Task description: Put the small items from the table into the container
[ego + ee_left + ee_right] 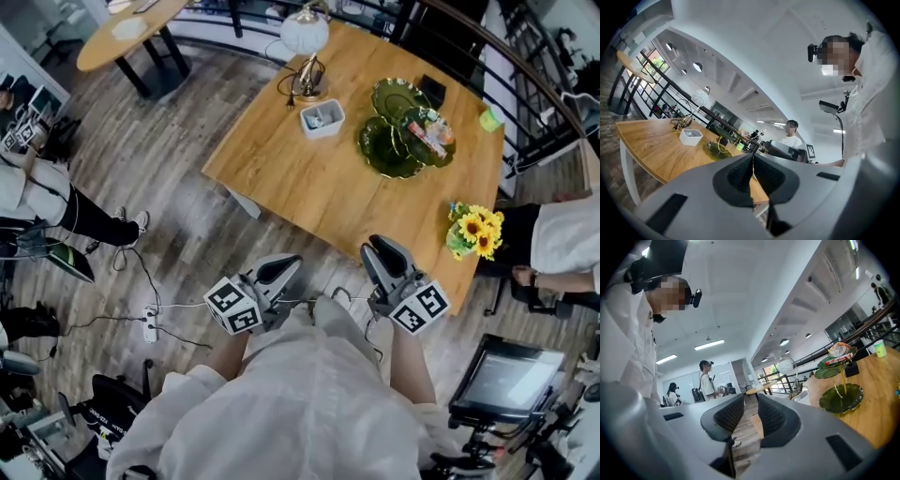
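A white container with something small inside stands on the wooden table, near a lamp. A green cup and a small black box sit at the table's far side. A packet lies on the green tiered plates. Both grippers are held off the table's near edge, close to my body. My left gripper is shut with nothing between its pads. My right gripper stands open and empty. The container lies well beyond both grippers.
A bunch of sunflowers stands at the table's near right corner. A power strip and cables lie on the wooden floor at the left. People stand around, one beside the table's right side. A round table is farther off.
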A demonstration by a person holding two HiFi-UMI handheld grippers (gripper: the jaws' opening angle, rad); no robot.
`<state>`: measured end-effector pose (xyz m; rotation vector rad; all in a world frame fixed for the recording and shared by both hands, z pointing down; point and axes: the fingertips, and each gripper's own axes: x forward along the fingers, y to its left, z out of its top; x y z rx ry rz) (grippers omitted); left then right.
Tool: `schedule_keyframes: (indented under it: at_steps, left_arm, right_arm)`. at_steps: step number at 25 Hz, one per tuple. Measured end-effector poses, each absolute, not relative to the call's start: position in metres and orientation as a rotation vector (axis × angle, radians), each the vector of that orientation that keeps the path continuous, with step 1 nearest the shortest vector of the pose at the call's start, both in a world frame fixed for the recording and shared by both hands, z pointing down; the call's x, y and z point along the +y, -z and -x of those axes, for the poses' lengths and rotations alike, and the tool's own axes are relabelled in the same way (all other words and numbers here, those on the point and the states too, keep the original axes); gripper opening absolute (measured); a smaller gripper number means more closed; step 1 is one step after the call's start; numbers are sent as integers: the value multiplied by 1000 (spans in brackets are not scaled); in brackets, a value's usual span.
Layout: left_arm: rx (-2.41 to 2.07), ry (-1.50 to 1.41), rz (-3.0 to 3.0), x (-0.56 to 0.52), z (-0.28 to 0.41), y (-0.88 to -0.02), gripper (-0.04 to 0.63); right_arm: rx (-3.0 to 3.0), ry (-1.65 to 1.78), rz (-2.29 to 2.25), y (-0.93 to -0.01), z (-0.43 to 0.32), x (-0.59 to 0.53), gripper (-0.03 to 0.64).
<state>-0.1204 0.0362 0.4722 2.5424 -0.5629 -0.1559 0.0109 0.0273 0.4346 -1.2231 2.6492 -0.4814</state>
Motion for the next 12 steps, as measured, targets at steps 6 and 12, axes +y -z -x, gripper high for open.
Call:
schedule_keyframes:
  at_steps: [6,12]
  left_arm:
    - [-540,128,-2539,25,116,-480,8]
    - [-562,97,-2560,-11,117,-482,9]
  right_arm:
    - [2630,477,1250,-443,-13,15,80]
    - [2649,452,1215,-451,-5,-34,74]
